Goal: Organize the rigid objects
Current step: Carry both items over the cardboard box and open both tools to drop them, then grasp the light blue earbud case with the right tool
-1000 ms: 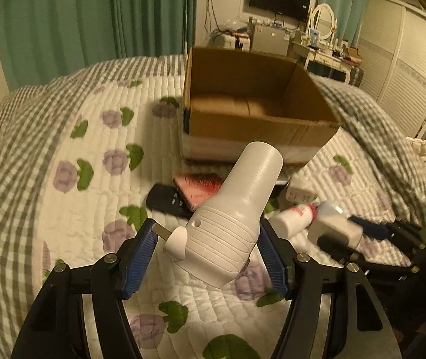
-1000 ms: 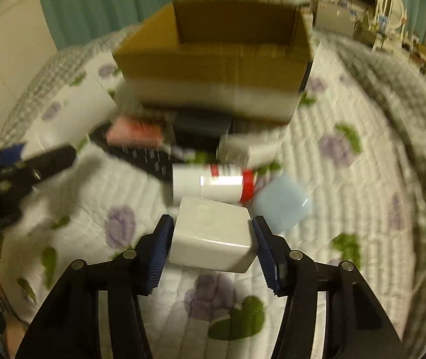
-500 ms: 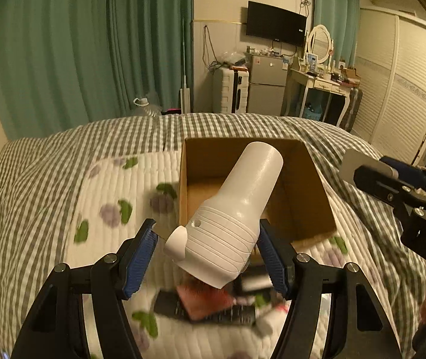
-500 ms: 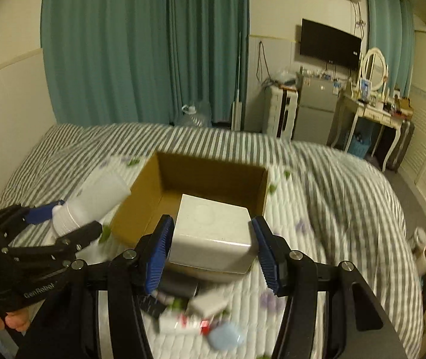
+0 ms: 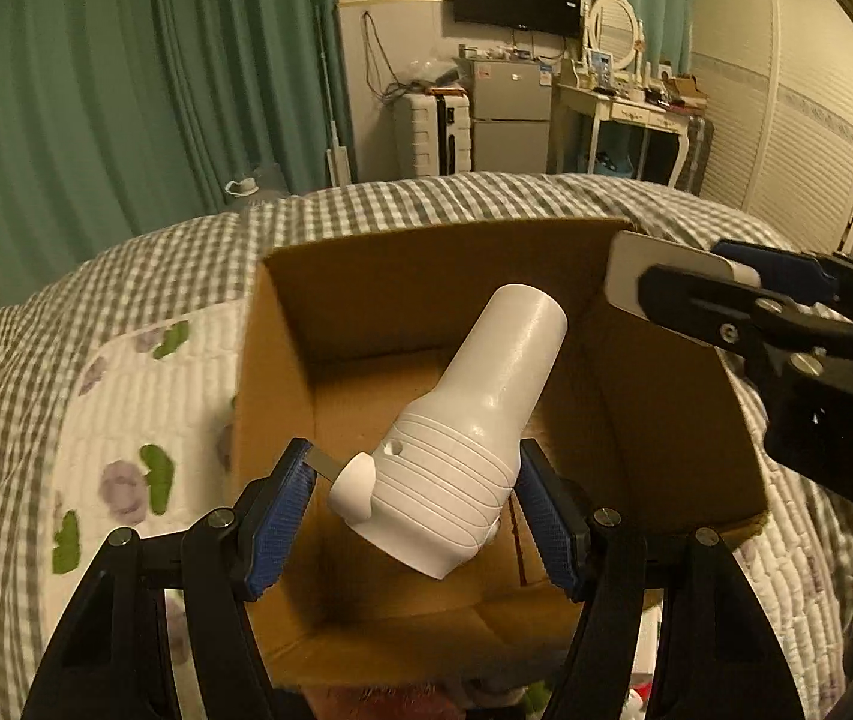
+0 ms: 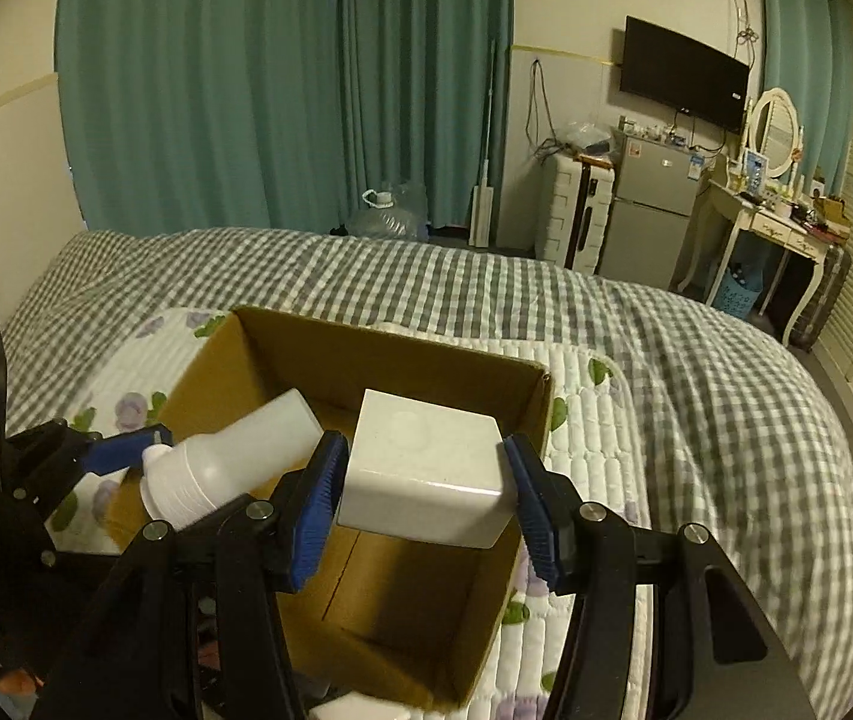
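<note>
Box: cardboard box [image 5: 282,396] sits open on the quilted bed [image 6: 696,372], bottom looks bare from what I can see, so both drops have room.
Left claw: my left gripper [image 5: 414,504] is clenched on the white nozzle thing [image 5: 462,438], pinching the ribbed fat end. Narrow tube end points up and away over the box.
Why that hold: I'd guess the ribbed part gives the blue pads something to bite, and the smooth tube would slip.
Right claw: right gripper [image 6: 423,507] is grasping the white cube [image 6: 426,468] flat on two opposite faces, level, over the near right corner of the box.
Where stuff is: both items hang in the air above the box opening, neither touching cardboard.
Spacing: the two grippers are close side by side, so I'd release one at a time to avoid a bump.
Leftovers: a few bits peek out below the box's near edge, too cut off to name.
</note>
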Motion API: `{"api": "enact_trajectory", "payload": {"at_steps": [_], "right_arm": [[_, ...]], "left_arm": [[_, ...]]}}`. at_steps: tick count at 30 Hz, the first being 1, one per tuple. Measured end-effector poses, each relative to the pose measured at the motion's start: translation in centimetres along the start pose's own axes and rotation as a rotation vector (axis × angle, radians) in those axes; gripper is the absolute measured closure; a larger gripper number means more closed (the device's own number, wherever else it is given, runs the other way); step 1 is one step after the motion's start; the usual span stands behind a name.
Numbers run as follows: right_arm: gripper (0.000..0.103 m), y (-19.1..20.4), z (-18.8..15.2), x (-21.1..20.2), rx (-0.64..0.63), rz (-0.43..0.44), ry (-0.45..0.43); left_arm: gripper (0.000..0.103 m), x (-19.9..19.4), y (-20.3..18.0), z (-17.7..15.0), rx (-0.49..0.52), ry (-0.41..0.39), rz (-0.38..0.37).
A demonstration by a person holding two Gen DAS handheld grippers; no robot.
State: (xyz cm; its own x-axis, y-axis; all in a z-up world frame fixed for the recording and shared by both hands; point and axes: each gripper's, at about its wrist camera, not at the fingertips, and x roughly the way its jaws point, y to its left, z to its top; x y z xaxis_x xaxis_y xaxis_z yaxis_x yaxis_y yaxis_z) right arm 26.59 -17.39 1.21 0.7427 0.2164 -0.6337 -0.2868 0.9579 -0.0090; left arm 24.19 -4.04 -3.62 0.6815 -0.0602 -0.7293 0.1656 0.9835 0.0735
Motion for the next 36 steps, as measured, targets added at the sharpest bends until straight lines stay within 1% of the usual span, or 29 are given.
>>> {"api": "enact_trajectory", "payload": {"at_steps": [2, 4, 6, 8, 9, 11, 15, 16, 17, 18, 19, 21, 22, 23, 26, 32, 36], "right_arm": [[0.049, -0.4, -0.3, 1.0, 0.010, 0.012, -0.001], [0.049, -0.6, -0.9, 1.5, 0.021, 0.014, -0.005], [0.049, -1.0, -1.2, 2.1, 0.035, 0.021, -0.003], [0.049, -1.2, -1.4, 2.3, 0.048, 0.030, -0.003], [0.049, -1.3, -1.5, 2.5, 0.052, 0.034, -0.002], [0.049, -1.3, -1.5, 2.3, 0.059, 0.039, -0.004], [0.049, -1.1, -1.3, 1.8, 0.058, 0.045, -0.011], [0.047, -1.1, -1.2, 1.7, 0.062, 0.049, -0.014], [0.042, -1.0, -1.1, 1.3, 0.067, 0.053, -0.027], [0.025, -1.0, -0.9, 0.8, 0.072, 0.049, -0.033], [0.016, -1.1, -0.6, 0.1, 0.086, 0.033, -0.049], [0.016, -1.3, -0.2, -1.8, 0.111, 0.018, -0.073], [0.016, -1.4, 0.1, -2.6, 0.114, 0.020, -0.072], [0.016, -1.5, 0.3, -3.8, 0.114, 0.014, -0.074], [0.015, -1.4, 0.6, -7.3, 0.100, -0.032, -0.089], [0.009, -0.6, 0.2, -14.2, 0.049, -0.054, -0.106], [0.007, 0.1, -1.1, -17.7, -0.015, -0.057, -0.095]], "left_arm": [[0.034, 0.4, -0.3, -0.1, 0.016, -0.008, 0.012], [0.033, 0.6, -0.4, 0.0, 0.005, -0.016, 0.027], [0.030, 0.7, -0.2, 0.1, -0.013, -0.019, 0.006], [0.013, 0.2, -0.1, 0.1, -0.022, -0.033, -0.015], [0.010, -0.2, -0.1, 0.1, -0.024, -0.047, -0.010], [0.009, -0.9, -0.3, 0.2, -0.017, -0.066, -0.006], [0.009, -2.2, -0.2, 0.4, -0.010, -0.068, 0.015], [0.009, -2.7, -0.2, 0.3, -0.010, -0.071, 0.022], [0.009, -3.4, 0.0, 0.2, -0.013, -0.077, 0.028], [0.009, -3.9, 0.1, 0.2, -0.015, -0.079, 0.029], [0.009, -4.9, 0.3, 0.1, -0.020, -0.087, 0.031], [0.007, -6.8, 0.6, -0.1, -0.036, -0.102, 0.037], [0.004, -7.5, 0.6, -0.2, -0.042, -0.110, 0.039], [0.003, -8.8, 0.7, -0.3, -0.049, -0.126, 0.039], [0.000, -12.2, 0.9, -0.5, -0.059, -0.160, 0.045], [0.000, -18.2, 1.3, -1.6, -0.084, -0.218, 0.059], [0.000, -20.6, 1.2, -3.1, -0.090, -0.236, 0.073]]}}
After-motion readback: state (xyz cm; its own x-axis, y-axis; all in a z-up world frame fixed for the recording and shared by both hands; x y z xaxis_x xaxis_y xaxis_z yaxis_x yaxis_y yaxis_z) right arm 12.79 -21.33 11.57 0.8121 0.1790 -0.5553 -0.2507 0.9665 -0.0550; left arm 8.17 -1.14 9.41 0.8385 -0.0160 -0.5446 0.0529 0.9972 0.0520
